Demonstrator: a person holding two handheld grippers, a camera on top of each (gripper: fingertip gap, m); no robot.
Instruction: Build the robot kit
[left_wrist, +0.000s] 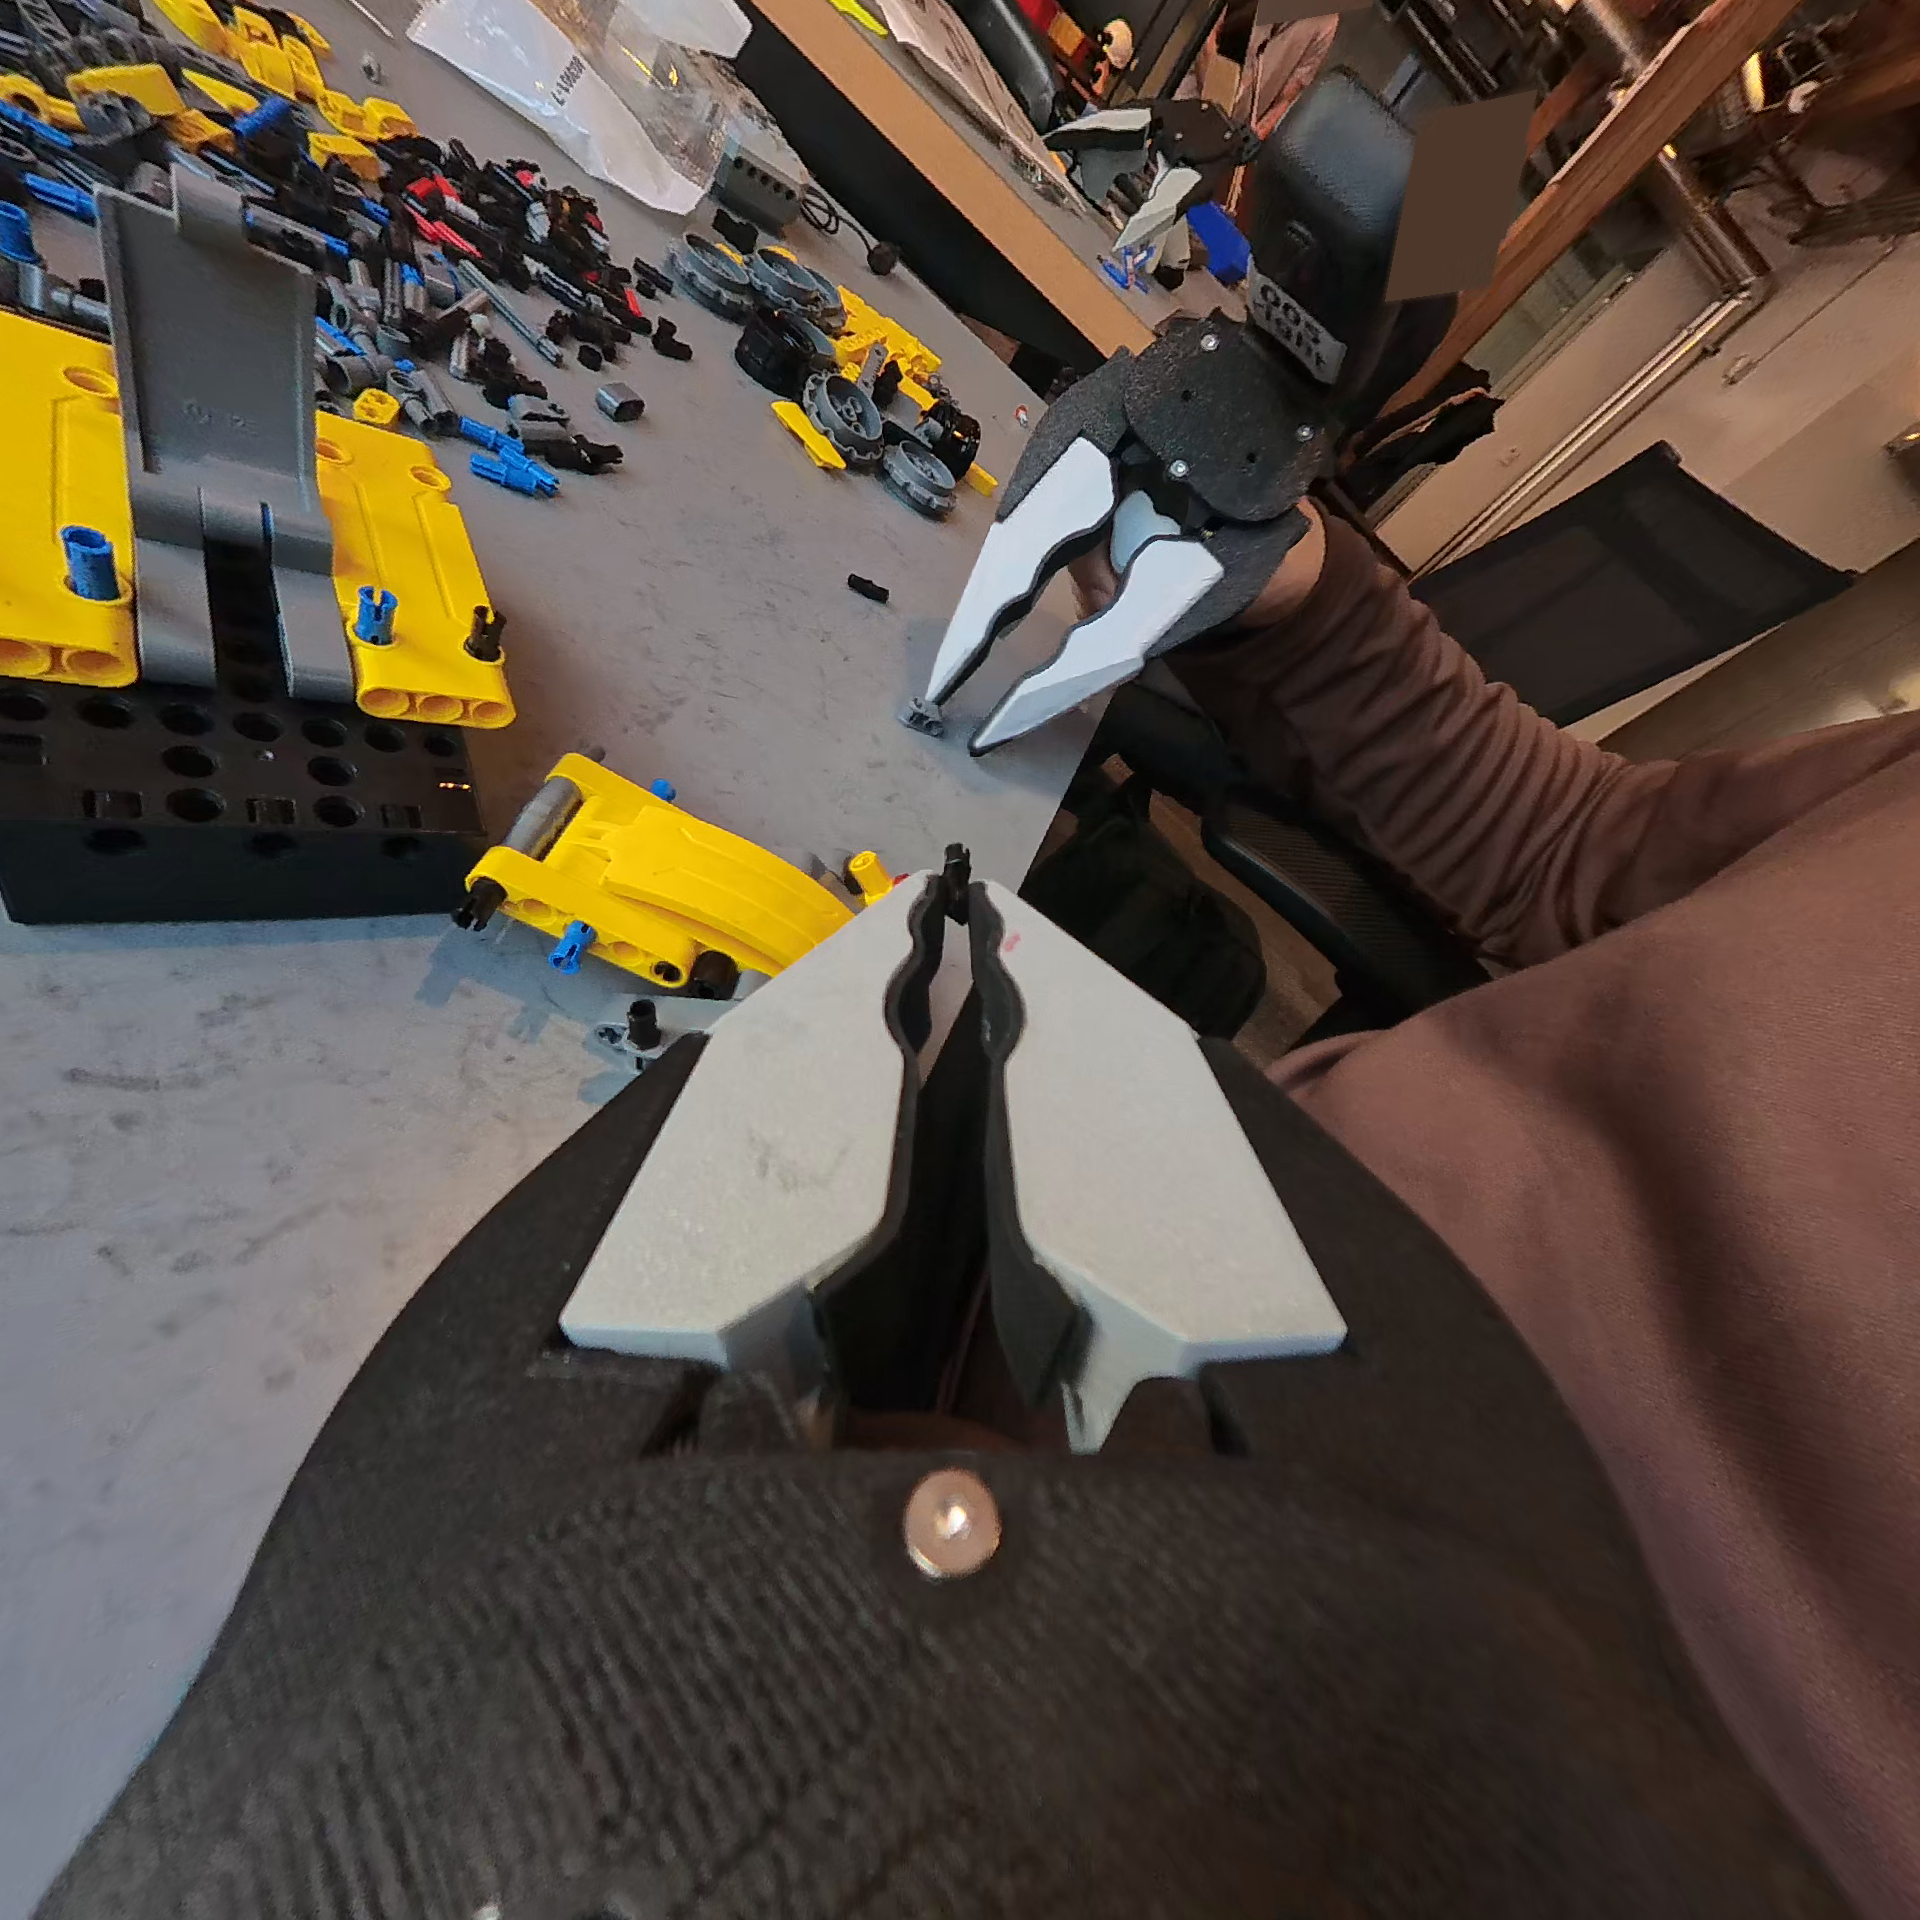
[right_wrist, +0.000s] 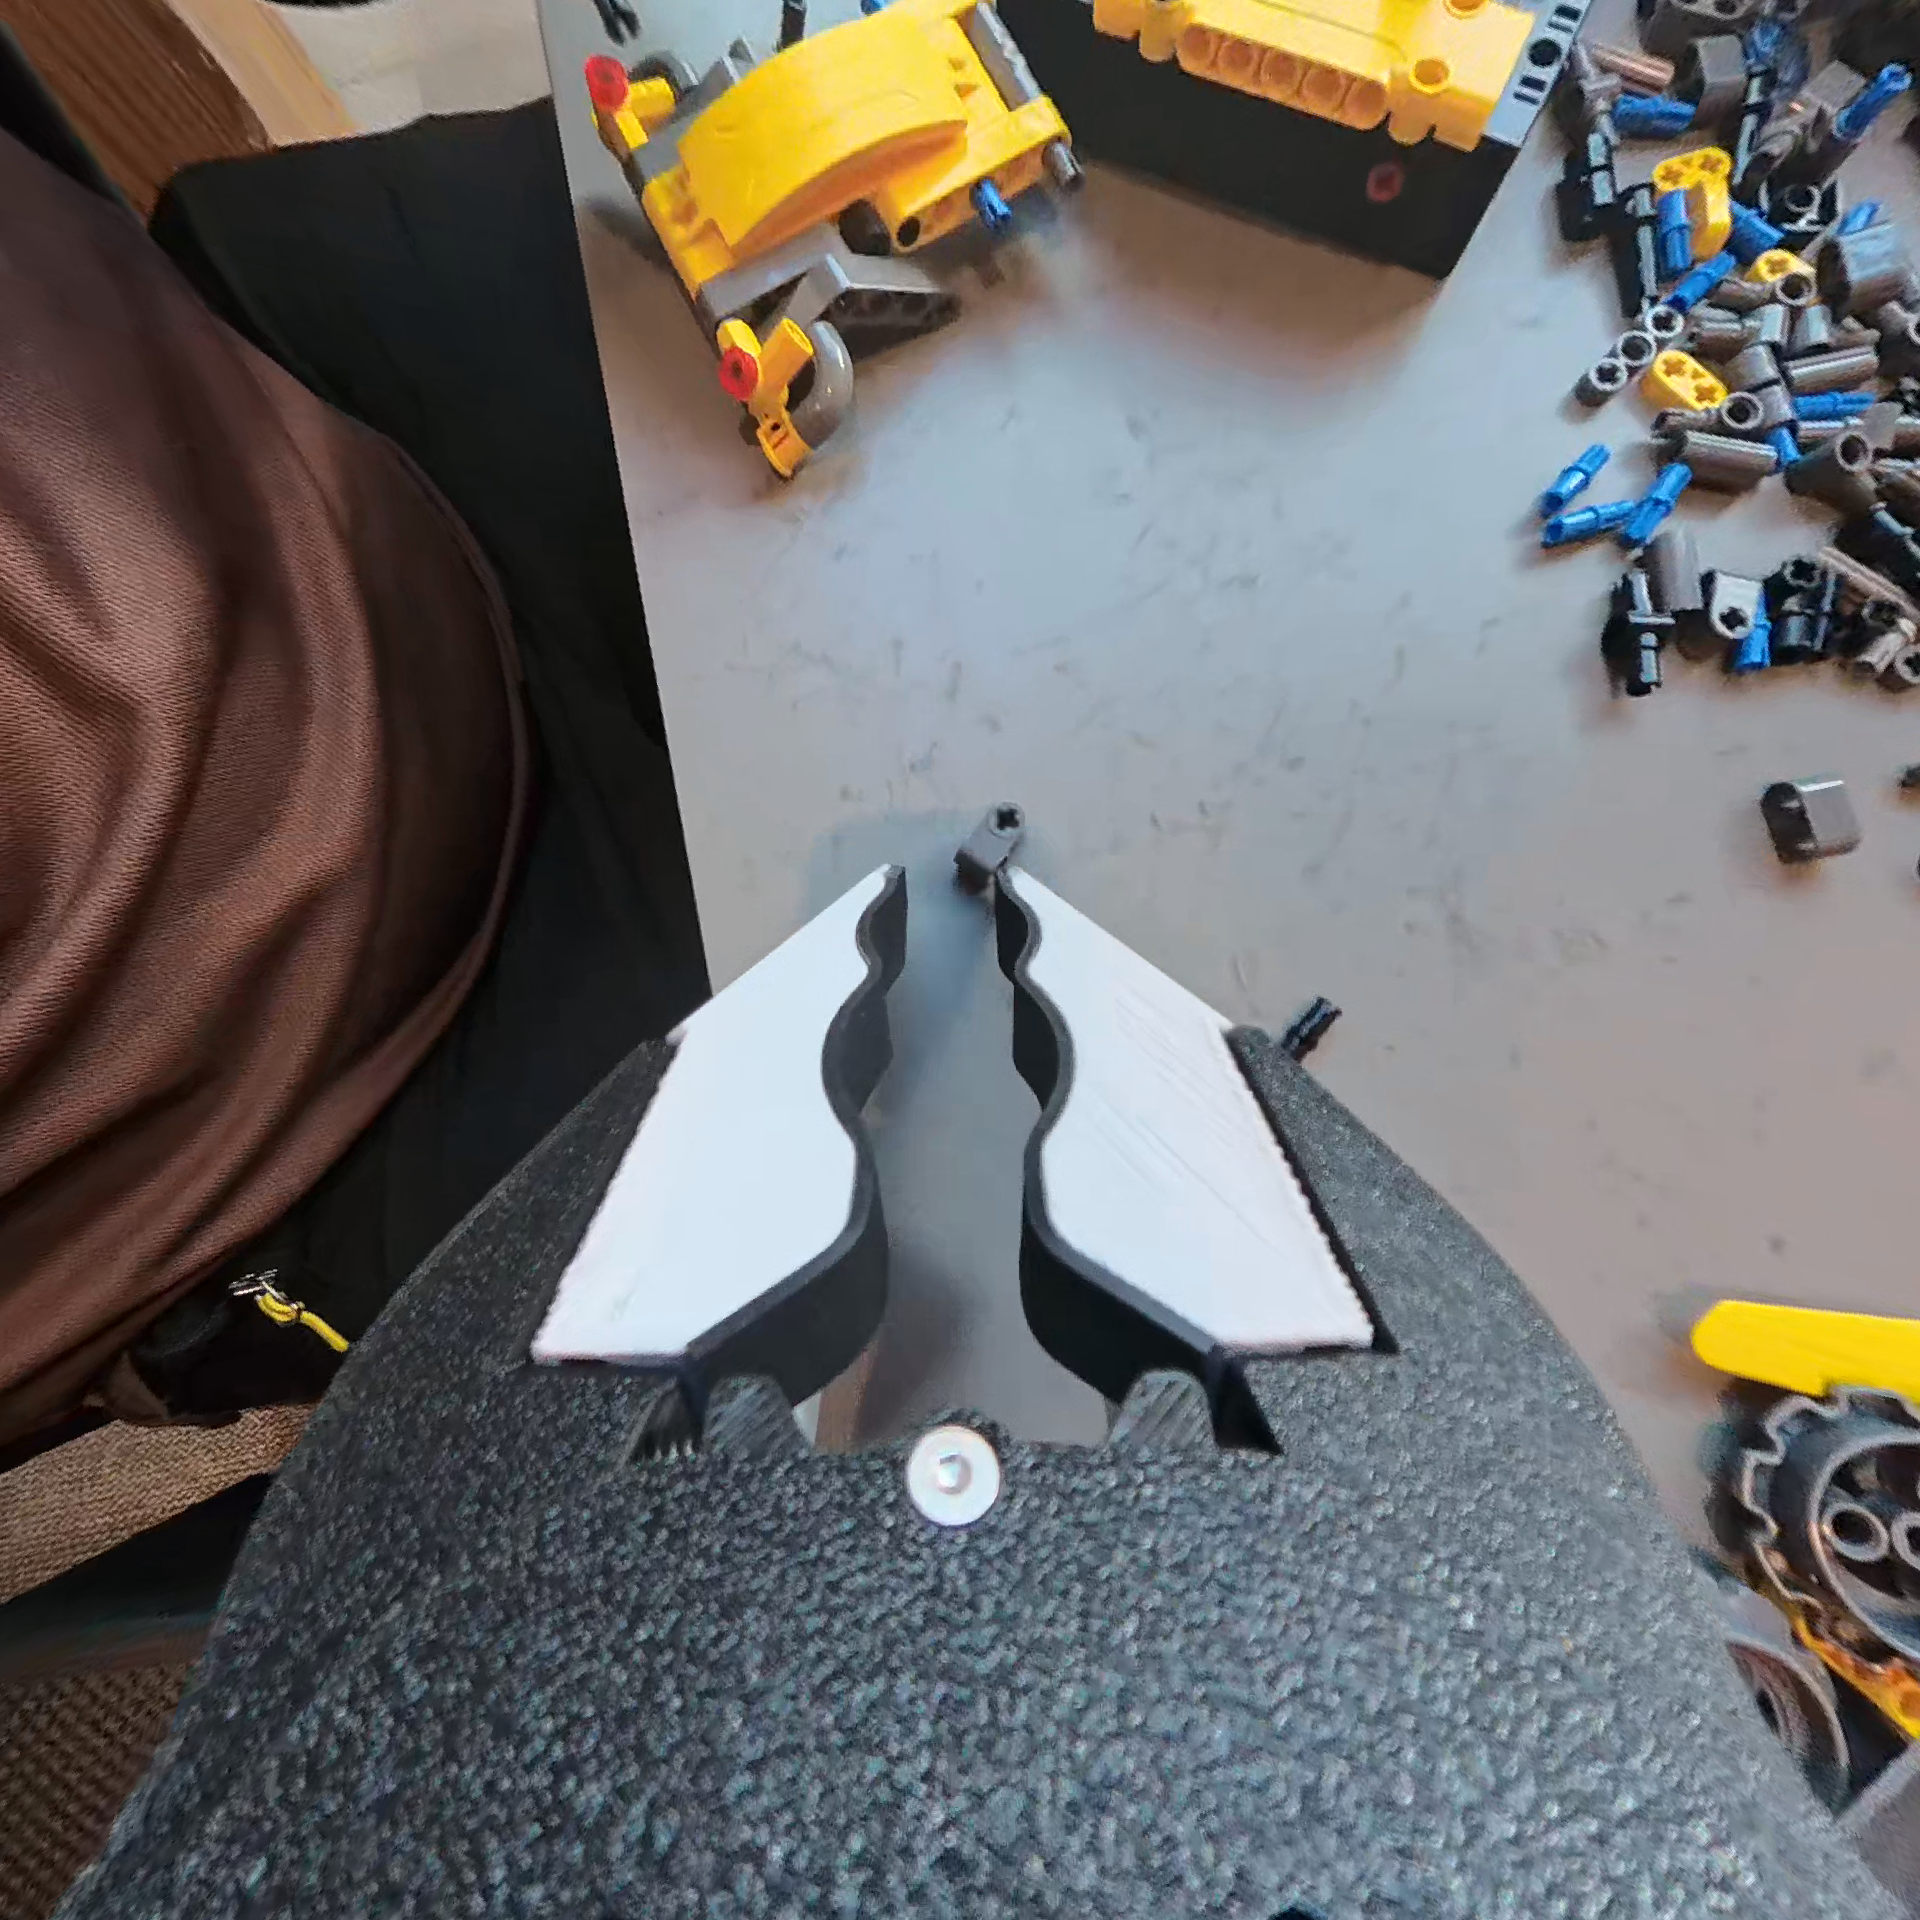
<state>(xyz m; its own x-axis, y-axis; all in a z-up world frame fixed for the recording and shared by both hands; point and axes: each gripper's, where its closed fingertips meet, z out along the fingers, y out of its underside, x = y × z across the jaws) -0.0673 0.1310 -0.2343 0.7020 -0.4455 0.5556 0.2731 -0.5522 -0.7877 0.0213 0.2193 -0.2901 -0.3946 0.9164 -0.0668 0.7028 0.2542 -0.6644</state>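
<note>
Left gripper (left_wrist: 956, 894) pinched tight on small black pin (left_wrist: 955, 871), held above table edge. Right gripper (right_wrist: 948, 883) spread apart, empty — small grey connector (right_wrist: 992, 840) just ahead of right fingertip, touching it, lying on grey table (right_wrist: 1143, 623). Yellow assembly (right_wrist: 831, 166) well beyond — nearer left gripper.

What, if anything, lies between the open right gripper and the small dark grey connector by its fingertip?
Nothing visible. The right gripper is open, and the small dark grey connector lies on the bare grey table right at one fingertip.
</note>
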